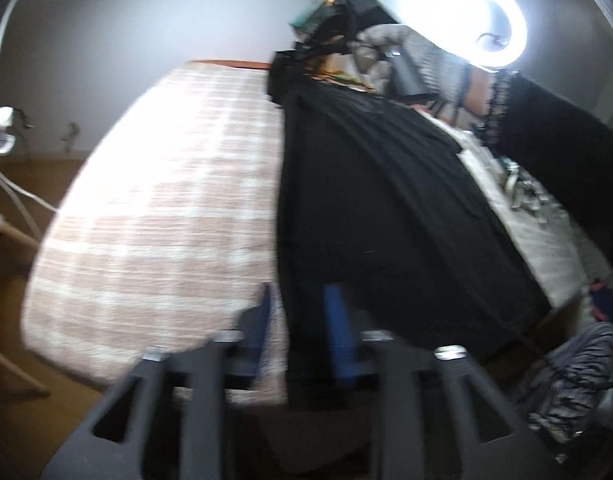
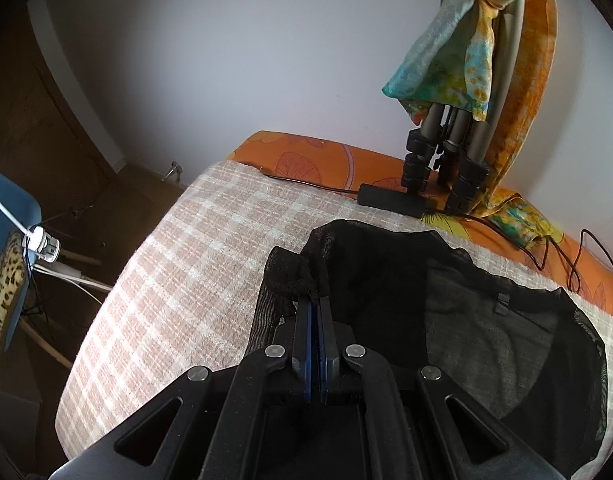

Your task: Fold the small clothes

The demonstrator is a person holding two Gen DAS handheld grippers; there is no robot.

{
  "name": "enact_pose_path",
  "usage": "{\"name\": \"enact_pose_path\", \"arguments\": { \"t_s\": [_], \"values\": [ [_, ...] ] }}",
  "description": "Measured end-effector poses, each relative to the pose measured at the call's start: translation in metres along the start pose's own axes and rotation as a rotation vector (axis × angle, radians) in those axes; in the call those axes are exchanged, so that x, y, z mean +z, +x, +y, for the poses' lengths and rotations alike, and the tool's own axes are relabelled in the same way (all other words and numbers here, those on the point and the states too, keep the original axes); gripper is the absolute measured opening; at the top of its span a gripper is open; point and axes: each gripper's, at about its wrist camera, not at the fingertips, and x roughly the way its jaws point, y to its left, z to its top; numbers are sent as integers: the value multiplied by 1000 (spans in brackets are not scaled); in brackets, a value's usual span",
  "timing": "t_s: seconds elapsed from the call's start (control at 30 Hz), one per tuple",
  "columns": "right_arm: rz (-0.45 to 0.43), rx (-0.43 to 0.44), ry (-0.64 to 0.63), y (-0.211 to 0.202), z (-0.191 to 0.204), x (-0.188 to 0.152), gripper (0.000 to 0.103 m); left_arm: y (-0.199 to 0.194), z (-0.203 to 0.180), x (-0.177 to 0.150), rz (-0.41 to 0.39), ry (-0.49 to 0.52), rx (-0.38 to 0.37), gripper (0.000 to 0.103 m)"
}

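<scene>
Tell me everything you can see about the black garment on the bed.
The thin black garment looks like sheer mesh, see-through in places. It lies spread over the pink-and-white checked blanket, with one bunched corner lifted and pinched in the shut right hand-held gripper. In the blurred left wrist view it stretches as a long dark panel, its near edge between the parted blue fingers of the left hand-held gripper; contact there is unclear.

Garment (image 2: pixel 446 320) on blanket (image 2: pixel 166 280)
</scene>
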Motion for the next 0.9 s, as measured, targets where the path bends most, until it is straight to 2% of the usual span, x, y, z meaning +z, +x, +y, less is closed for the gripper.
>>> {"name": "enact_pose_path", "arguments": {
  "t_s": [0.03, 0.07, 0.17, 0.2, 0.27, 0.3, 0.33, 0.37, 0.5, 0.6, 0.77, 0.87, 0.9],
  "values": [
    [-2, -4, -6, 2, 0, -1, 0, 1, 4, -1, 6, 1, 22, 52],
    [-2, -6, -6, 1, 0, 0, 0, 4, 5, -4, 21, 2, 37, 53],
    [-8, -8, 4, 1, -1, 1, 0, 19, 10, -10, 88, 1, 24, 53],
    [-11, -9, 4, 0, -1, 1, 0, 23, 8, -11, 101, 2, 10, 50],
    [-16, -12, 2, -1, -2, 2, 0, 28, 7, -13, 119, -2, -19, 38],
    [-18, -14, 4, -2, -3, 3, 0, 30, 7, -12, 110, -4, -24, 26],
    [-19, -13, 8, -3, -4, 3, 0, 30, 7, -13, 114, -1, -34, 4],
    [-20, -13, 11, -3, -4, 3, 0, 32, 8, -12, 126, -4, -53, 0],
    [-31, -9, 19, -7, -10, 2, 0, 27, 5, -9, 112, -34, -140, 0],
    [-46, -9, 49, -15, -25, -3, 0, 18, -14, -3, 80, 15, -177, 0],
    [-56, -37, 105, -26, -59, -19, 0, 20, -49, 5, 85, 98, -261, 0],
    [-32, -91, 136, -24, -85, -33, 1, 32, -73, 5, 127, 153, -297, 0],
    [-6, -147, 131, -20, -91, -37, 1, 35, -80, 4, 144, 175, -305, 0]
  ]
}}
